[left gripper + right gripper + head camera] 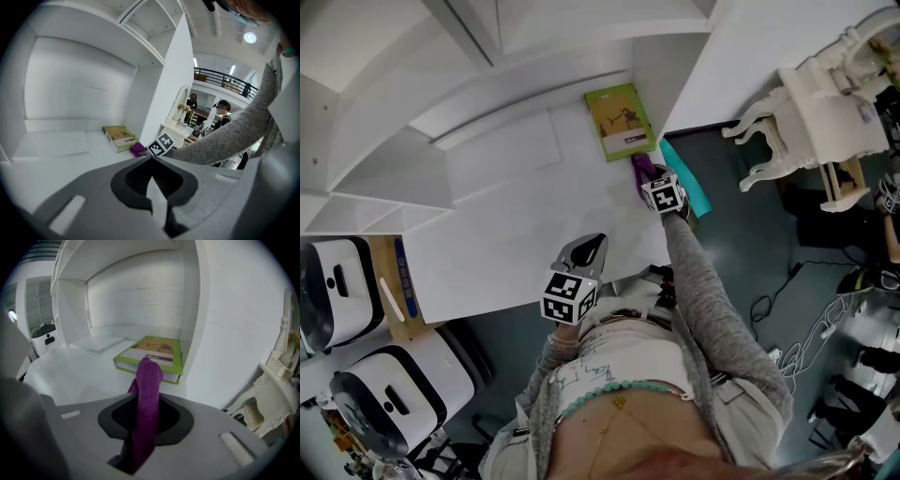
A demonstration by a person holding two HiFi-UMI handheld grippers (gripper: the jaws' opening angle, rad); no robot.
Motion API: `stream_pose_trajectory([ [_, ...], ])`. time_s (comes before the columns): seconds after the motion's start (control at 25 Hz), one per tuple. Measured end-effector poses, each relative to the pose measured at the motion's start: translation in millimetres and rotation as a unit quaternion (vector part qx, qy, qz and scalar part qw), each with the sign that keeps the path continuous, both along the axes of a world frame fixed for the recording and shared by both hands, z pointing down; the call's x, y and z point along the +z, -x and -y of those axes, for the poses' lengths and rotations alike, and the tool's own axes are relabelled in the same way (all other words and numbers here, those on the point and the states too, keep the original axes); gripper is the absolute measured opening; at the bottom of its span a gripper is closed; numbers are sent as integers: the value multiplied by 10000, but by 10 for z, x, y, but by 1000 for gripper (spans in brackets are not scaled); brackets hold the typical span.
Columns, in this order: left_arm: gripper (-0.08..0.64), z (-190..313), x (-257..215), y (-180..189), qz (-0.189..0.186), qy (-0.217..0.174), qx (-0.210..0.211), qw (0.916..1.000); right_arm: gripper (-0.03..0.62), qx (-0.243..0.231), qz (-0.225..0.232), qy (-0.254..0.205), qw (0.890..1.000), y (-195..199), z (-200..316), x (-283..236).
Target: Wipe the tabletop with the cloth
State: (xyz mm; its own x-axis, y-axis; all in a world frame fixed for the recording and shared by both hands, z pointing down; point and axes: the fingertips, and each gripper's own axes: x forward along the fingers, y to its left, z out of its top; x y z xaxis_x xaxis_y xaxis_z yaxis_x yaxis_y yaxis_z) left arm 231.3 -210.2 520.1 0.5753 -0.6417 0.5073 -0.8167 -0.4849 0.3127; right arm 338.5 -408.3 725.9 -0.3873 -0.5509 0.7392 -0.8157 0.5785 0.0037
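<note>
A purple cloth (641, 167) hangs pinched in my right gripper (639, 174), near the right rear of the white tabletop (534, 211). In the right gripper view the cloth (149, 380) stands up between the jaws of that gripper (149, 399), just short of a green book (154, 352). My left gripper (589, 247) hovers over the table's front edge, shut and empty. From the left gripper (151, 161), the cloth (138, 149) and the right gripper's marker cube (161, 144) show ahead.
The green book (619, 120) lies against the upright shelf wall (675, 75). A flat white board (511, 145) lies at the back. A teal object (686, 180) sits at the table's right edge. White ornate furniture (816, 112) stands to the right and white machines (337, 291) to the lower left.
</note>
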Motion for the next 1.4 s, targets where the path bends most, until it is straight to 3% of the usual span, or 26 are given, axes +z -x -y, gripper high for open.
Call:
stream_pose_trajectory([
  [0.52, 1, -16, -22, -54, 38, -18, -158, 9999, 97, 199, -112, -48, 9997, -439, 145, 50],
  [0.76, 0, -31, 6, -11, 42, 21, -286, 9996, 97, 556, 212, 105, 9982, -539, 173, 60],
  [1.4, 0, -59, 32, -108, 16, 33, -55, 10000, 96, 623, 306, -93, 9975, -671, -193, 40],
])
